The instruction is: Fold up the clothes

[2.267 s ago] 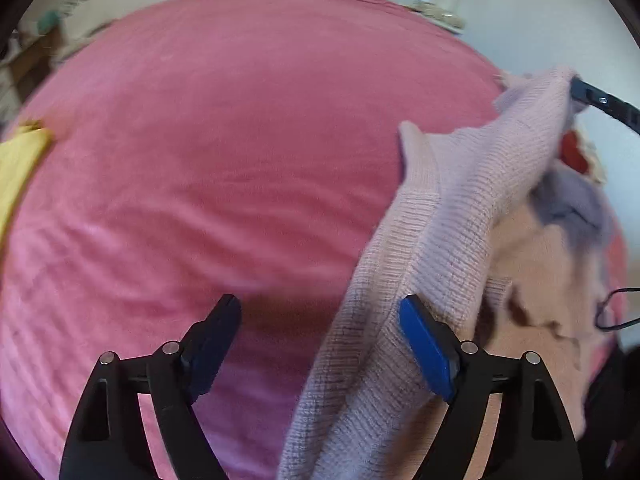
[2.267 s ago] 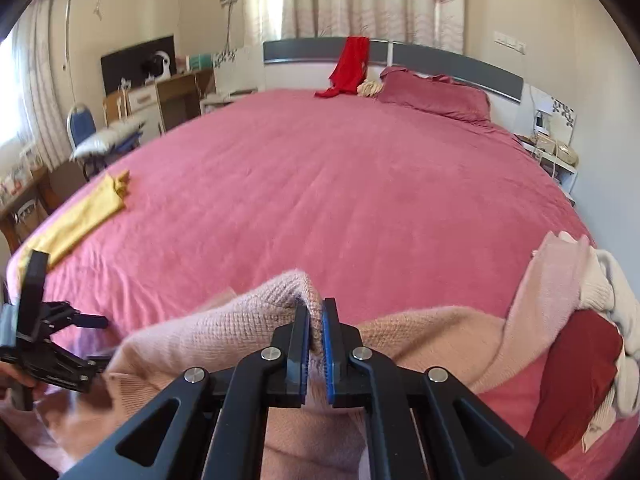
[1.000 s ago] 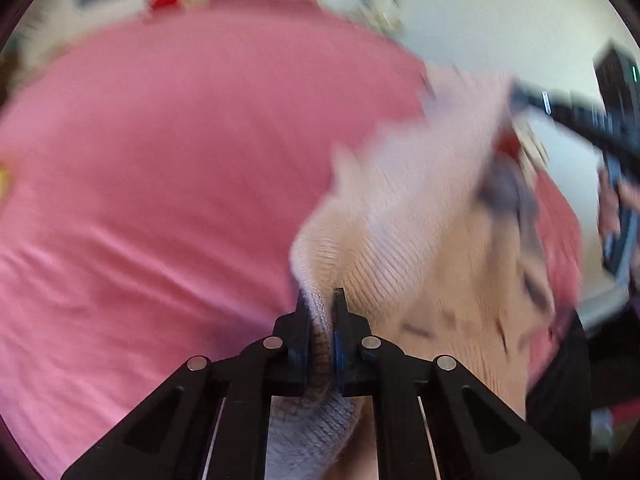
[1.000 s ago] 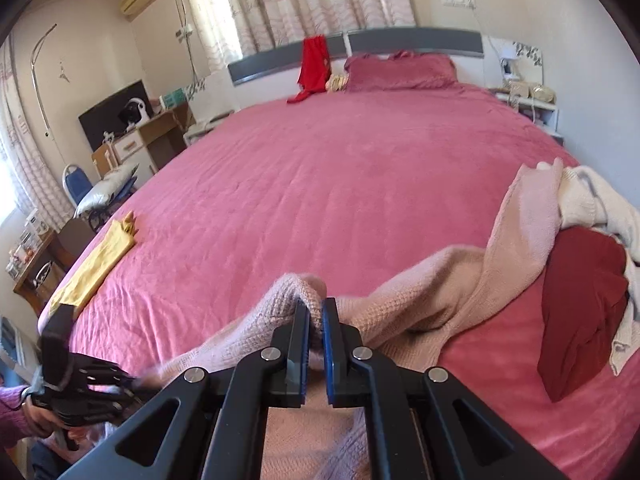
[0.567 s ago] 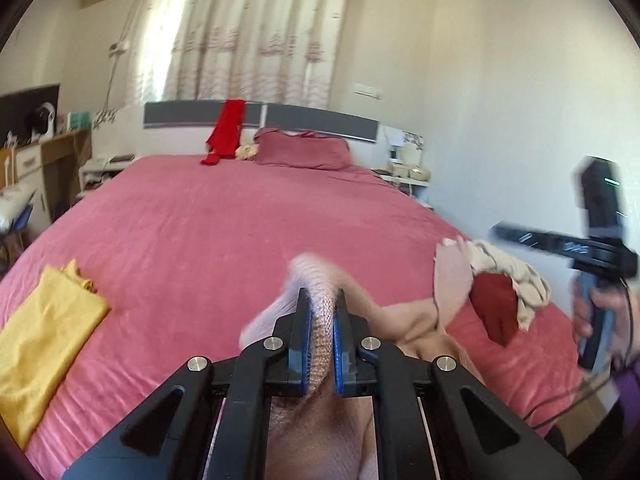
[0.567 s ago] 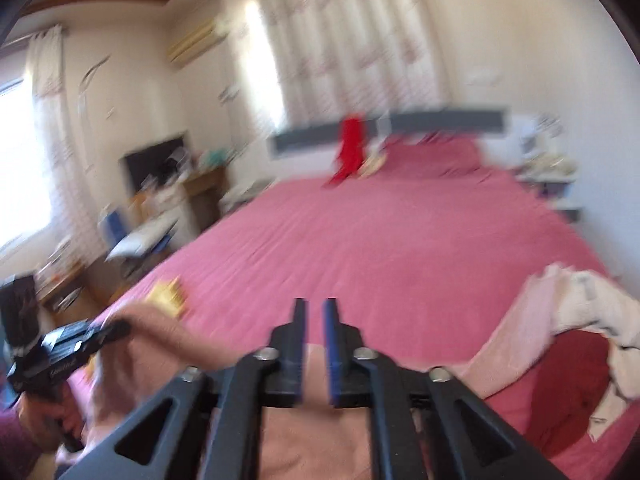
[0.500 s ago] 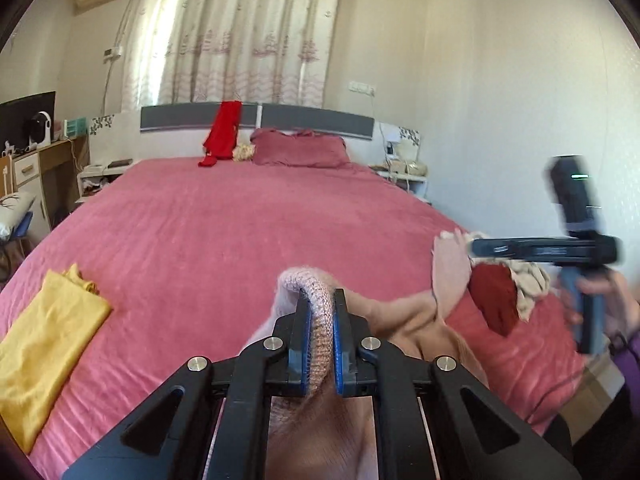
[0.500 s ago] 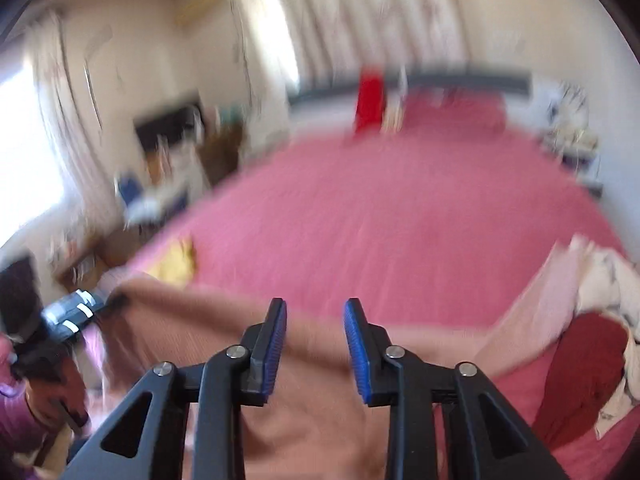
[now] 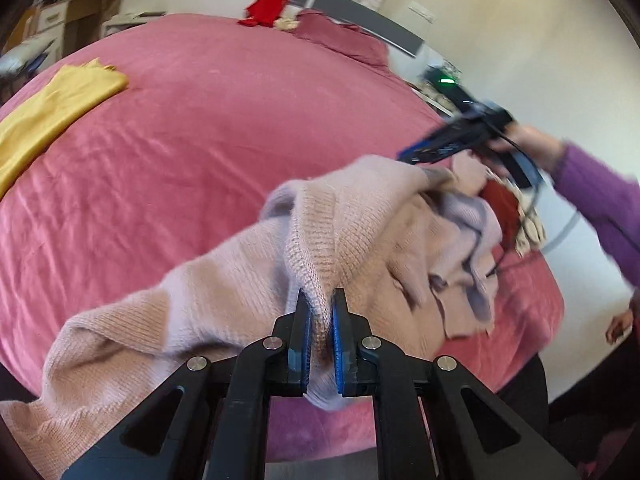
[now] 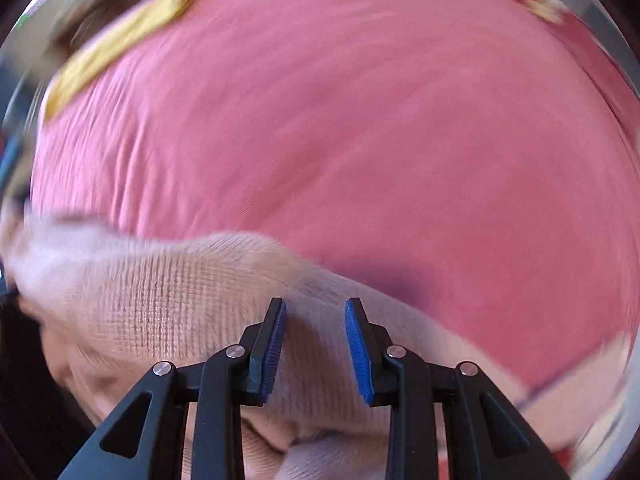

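**Pink sweater pinched by the left gripper, right gripper spread above it**

No brand, label or writing can be read anywhere. The left gripper [image 9: 321, 312] is clamped on a ribbed fold of the pale pink knit sweater [image 9: 248, 280], which lies bunched across the near edge of the pink bed [image 9: 192, 128]. The right gripper [image 10: 315, 320] hovers with its blue pads apart over the knit, holding nothing. The right wrist view is heavily motion-blurred. A yellow garment [image 9: 52, 108] lies at the bed's far left. A dark red garment [image 9: 502, 204] is partly hidden behind the sweater. The purple sleeve [image 9: 600, 196] is cut off at the frame edge.
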Available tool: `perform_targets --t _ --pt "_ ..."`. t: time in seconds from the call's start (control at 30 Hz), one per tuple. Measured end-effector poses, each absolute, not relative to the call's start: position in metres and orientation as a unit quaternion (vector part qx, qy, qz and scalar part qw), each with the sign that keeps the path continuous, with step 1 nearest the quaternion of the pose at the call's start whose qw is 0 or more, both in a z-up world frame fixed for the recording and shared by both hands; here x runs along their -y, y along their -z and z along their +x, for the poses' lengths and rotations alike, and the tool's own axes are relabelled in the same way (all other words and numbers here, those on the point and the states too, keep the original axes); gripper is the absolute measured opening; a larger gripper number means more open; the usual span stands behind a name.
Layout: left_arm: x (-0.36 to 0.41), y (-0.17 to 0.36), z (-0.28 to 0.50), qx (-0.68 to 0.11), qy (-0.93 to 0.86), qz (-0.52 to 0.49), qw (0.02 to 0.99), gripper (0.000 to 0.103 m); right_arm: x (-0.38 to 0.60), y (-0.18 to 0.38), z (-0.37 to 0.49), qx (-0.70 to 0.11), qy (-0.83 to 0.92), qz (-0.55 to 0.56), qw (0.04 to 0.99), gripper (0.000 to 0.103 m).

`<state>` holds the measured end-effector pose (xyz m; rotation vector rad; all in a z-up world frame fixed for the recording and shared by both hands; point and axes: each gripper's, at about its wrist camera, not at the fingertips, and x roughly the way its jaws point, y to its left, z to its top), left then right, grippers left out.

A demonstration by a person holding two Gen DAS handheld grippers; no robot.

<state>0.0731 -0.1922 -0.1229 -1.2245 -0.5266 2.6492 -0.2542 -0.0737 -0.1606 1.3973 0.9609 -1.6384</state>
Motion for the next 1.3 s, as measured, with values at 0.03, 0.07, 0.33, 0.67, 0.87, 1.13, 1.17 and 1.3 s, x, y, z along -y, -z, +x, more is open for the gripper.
perform_targets --t 0.03,0.07,0.33,0.67,0.87,1.13,1.17,1.3 --pt "0.187 0.122 0.074 0.173 -0.888 -0.415 0.095 0.009 0.082 0.169 -0.252 -0.407 0.622 0.544 0.389 0.031" --pt "0.183 0.122 0.075 0.170 -0.888 -0.415 0.103 0.009 0.090 0.177 -0.249 -0.437 0.600 0.541 0.396 0.033" --pt "0.170 0.128 0.082 0.174 -0.880 -0.430 0.105 0.009 0.112 0.210 -0.243 -0.548 0.559 0.485 0.391 0.093" --pt "0.178 0.131 0.082 0.198 -0.875 -0.432 0.093 0.010 0.076 0.219 -0.251 -0.402 0.622 0.559 0.372 0.051" --pt "0.185 0.112 0.080 0.190 -0.890 -0.407 0.073 0.010 0.061 0.209 -0.204 -0.379 0.707 0.496 0.332 0.020" --pt "0.215 0.033 0.079 0.183 -0.943 -0.275 0.021 0.010 -0.015 0.131 -0.166 -0.166 0.891 0.346 0.241 0.009" --pt "0.219 0.022 0.080 0.188 -0.948 -0.256 0.018 0.010 -0.025 0.119 -0.156 -0.141 0.907 0.324 0.229 0.009" --pt "0.222 -0.008 0.080 0.175 -0.959 -0.220 0.028 0.010 -0.061 0.067 -0.125 -0.066 0.943 0.255 0.204 0.009"
